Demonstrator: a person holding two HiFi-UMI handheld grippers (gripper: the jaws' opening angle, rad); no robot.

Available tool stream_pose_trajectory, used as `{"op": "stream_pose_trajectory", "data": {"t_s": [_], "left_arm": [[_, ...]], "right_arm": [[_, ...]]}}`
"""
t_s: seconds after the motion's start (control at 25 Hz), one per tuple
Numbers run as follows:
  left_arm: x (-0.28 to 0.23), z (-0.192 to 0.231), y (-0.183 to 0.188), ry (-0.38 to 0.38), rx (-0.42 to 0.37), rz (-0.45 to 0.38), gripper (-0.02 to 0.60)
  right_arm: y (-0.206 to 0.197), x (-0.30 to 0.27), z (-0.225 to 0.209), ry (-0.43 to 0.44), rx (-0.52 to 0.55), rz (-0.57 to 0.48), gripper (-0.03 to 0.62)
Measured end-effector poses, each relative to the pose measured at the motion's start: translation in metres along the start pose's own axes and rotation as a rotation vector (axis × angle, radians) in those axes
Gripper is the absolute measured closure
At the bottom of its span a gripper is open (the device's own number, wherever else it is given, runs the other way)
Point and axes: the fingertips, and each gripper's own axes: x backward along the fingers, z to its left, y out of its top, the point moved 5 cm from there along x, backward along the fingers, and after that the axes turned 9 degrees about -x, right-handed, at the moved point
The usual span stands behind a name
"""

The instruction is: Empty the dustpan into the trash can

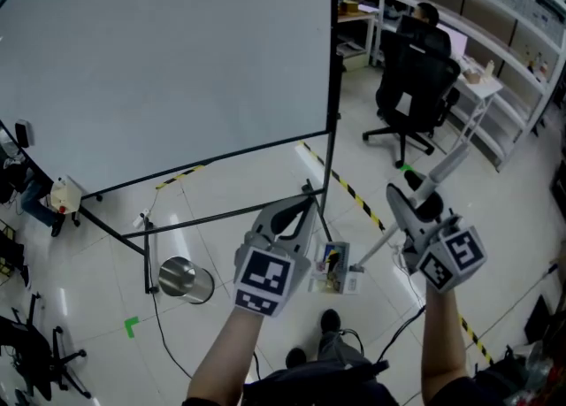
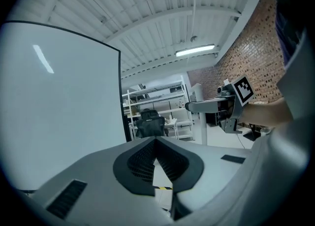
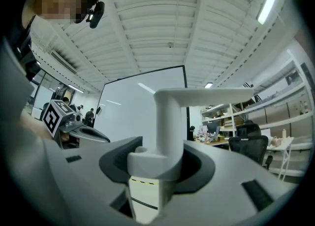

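Note:
A white dustpan [image 1: 332,270] with bits of litter in it hangs just above the floor on a long white handle [image 1: 448,168]. My right gripper [image 1: 414,206] is shut on that handle. In the right gripper view the handle [image 3: 166,121] stands upright between the jaws, and its top bar runs off to the right. My left gripper [image 1: 296,211] is beside the dustpan, to its upper left; its jaws [image 2: 155,140] meet at the tips with nothing between them. The round steel trash can [image 1: 183,279] stands on the floor to the left of the left gripper.
A big white screen [image 1: 168,59] on a black frame stands behind the trash can, one of its posts [image 1: 329,157] close to the left gripper. A black office chair [image 1: 411,95] and shelves are at the back right. Yellow-black tape [image 1: 354,196] and a cable [image 1: 168,347] cross the floor.

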Motion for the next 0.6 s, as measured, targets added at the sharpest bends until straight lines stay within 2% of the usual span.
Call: {"op": "stream_pose_trajectory", "data": {"t_s": [0.6], "left_arm": [[0.035,0.002,0.027,0.008,-0.035,-0.043,0.583]], "right_arm": [[0.039,0.013,0.026,0.044,0.041,-0.049,0.393]]}}
